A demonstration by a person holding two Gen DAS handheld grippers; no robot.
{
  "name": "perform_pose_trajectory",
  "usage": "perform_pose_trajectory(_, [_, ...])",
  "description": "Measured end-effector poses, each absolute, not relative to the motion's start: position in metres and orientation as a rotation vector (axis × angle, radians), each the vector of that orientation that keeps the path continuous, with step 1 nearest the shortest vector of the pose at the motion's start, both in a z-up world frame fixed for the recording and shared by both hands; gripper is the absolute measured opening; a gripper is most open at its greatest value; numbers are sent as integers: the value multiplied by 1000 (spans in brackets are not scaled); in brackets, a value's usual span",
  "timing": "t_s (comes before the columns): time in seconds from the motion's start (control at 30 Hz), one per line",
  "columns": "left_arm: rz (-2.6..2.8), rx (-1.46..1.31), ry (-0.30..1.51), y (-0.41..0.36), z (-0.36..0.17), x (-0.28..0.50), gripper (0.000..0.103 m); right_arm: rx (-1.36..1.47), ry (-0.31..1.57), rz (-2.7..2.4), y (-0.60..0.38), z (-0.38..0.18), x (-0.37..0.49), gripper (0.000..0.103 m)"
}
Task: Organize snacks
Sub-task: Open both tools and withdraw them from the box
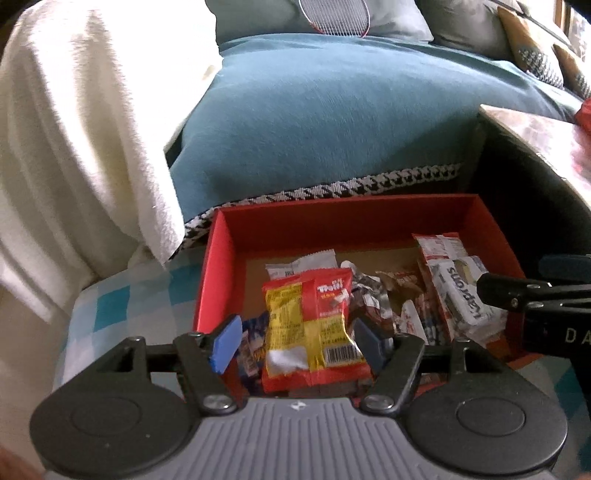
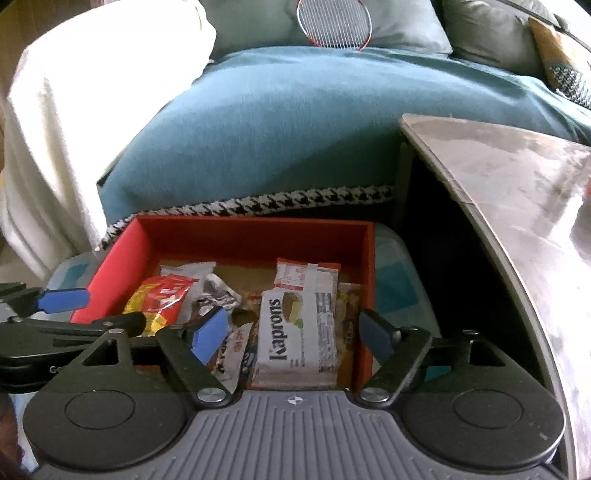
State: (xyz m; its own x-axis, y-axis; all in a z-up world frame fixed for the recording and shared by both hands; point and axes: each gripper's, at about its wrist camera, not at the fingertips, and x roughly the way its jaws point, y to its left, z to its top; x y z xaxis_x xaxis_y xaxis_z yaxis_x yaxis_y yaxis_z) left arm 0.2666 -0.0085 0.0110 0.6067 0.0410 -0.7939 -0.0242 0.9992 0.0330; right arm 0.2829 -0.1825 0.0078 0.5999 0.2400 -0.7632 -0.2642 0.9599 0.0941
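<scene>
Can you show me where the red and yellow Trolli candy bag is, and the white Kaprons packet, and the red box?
Trolli candy bag [image 1: 314, 325]: left wrist view, on its yellow front.
Kaprons packet [image 2: 291, 332]: right wrist view, on its white printed face.
red box [image 2: 255, 236]: right wrist view, on its far inner wall.

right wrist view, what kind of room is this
Most likely a home living room: a sofa with a teal throw, cushions, and a glossy low table beside the red snack box.

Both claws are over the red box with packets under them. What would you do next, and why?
Probably lift both grippers clear. The Trolli packet and Kaprons packet lie in the red box, and neither gripper's pads press on them.
</scene>
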Motion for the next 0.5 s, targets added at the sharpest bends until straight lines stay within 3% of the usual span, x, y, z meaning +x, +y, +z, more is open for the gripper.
perform_pose_trajectory(0.5, [40,10,870,-5,28,188,67,52,924,276,-174,10,206,88])
